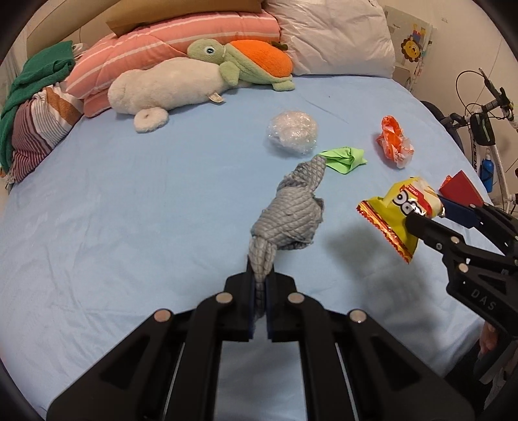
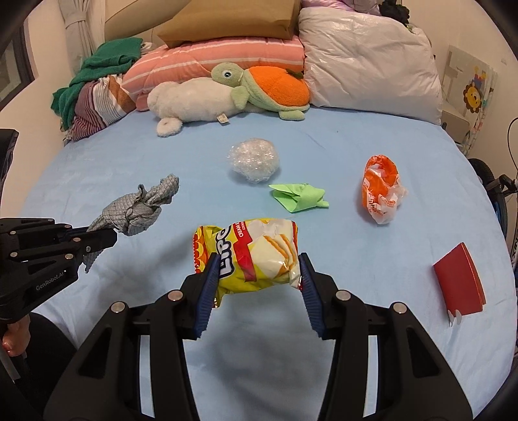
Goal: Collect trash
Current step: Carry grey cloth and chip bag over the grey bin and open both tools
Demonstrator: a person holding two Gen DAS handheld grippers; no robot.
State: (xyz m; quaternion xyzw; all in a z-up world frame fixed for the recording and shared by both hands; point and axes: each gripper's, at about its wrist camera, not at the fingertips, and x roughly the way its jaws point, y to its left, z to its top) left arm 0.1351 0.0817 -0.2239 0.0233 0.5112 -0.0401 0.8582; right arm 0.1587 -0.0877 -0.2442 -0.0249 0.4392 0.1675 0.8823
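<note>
Two pairs of tongs hang above the pale blue bed sheet [image 2: 372, 259], each with a catch. My left tongs [image 1: 260, 285] are pinched nearly closed on the tail of a grey quilted rag [image 1: 288, 213], which dangles clear of the sheet. My right tongs [image 2: 255, 275] stand about half wide, their blue pads [image 2: 207, 285] pressing both sides of a yellow snack packet [image 2: 252, 256]; the packet is crumpled and sealed along its red crimped edge, and what is inside cannot be seen.

Just beyond, on the sheet, lies a folded green paper [image 2: 299, 196]. Beside it, to the right, sits a crumpled orange-and-white plastic bag [image 2: 382, 191], its mouth gaping, contents not visible. Nearer my right side rests a small red booklet [image 2: 459, 285]. Past the green paper sits a ball of clear plastic wrap [image 2: 254, 160].

Farther back, a white plush toy [image 2: 191, 103] and a green turtle plush with an orange shell [image 2: 262, 85] lean against a pink striped quilt [image 2: 220, 55]. A white pillow [image 2: 369, 64] fills the right corner, and a brown paper bag [image 2: 233, 19] lies atop the quilt.
</note>
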